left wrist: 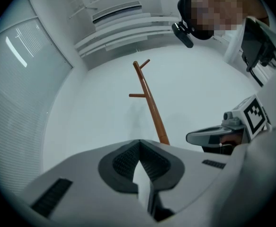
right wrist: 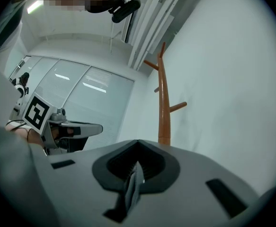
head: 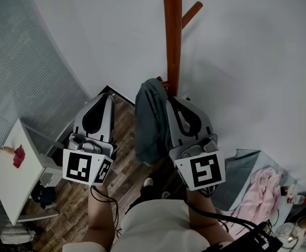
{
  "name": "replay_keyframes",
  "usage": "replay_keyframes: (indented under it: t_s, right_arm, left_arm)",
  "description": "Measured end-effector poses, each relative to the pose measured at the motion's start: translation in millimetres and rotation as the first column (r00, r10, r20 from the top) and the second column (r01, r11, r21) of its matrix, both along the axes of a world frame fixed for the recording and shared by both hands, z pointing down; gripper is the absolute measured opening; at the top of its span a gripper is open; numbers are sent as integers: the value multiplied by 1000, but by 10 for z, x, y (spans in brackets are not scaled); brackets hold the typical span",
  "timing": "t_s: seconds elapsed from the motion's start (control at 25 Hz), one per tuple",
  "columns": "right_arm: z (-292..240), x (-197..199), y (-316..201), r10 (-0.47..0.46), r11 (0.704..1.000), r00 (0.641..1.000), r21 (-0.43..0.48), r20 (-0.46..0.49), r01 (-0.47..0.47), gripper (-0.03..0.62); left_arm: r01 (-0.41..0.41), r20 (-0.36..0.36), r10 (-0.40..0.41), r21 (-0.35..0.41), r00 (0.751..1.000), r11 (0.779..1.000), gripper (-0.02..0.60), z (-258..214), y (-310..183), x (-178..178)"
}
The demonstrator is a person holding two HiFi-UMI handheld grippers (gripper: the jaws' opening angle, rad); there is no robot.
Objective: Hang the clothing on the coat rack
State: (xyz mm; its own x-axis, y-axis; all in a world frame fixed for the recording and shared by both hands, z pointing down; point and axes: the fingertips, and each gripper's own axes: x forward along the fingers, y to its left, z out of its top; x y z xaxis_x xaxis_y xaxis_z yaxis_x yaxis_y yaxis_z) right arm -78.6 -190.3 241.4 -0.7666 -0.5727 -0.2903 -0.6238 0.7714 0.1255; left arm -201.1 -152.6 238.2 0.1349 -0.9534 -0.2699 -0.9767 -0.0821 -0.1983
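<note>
An orange-brown wooden coat rack (head: 172,35) rises against the white wall, with side pegs. A grey-blue garment (head: 150,122) hangs from a low peg of it, draped down between my two grippers. My left gripper (head: 108,96) is left of the garment, apart from it, jaws shut and empty. My right gripper (head: 172,102) is close beside the garment's right edge, jaws also shut with nothing between them. The left gripper view shows its closed tips (left wrist: 138,142) below the coat rack (left wrist: 149,105). The right gripper view shows closed tips (right wrist: 138,143) under the coat rack (right wrist: 164,105). The garment is hidden in both gripper views.
A white table (head: 8,185) with a small red thing (head: 19,155) stands at lower left, by a ribbed glass partition (head: 21,62). Pink clothing (head: 263,185) lies in a grey bin at lower right. The wood floor (head: 126,161) lies below.
</note>
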Motion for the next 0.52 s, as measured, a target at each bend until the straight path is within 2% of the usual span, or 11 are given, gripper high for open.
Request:
replay_keyframes:
  t_s: [0.52]
  right_arm:
    - [-26, 28, -27, 22, 1000, 1000, 13, 3, -22, 18]
  left_arm:
    - [1, 11, -1, -2, 1000, 1000, 11, 4, 9, -13]
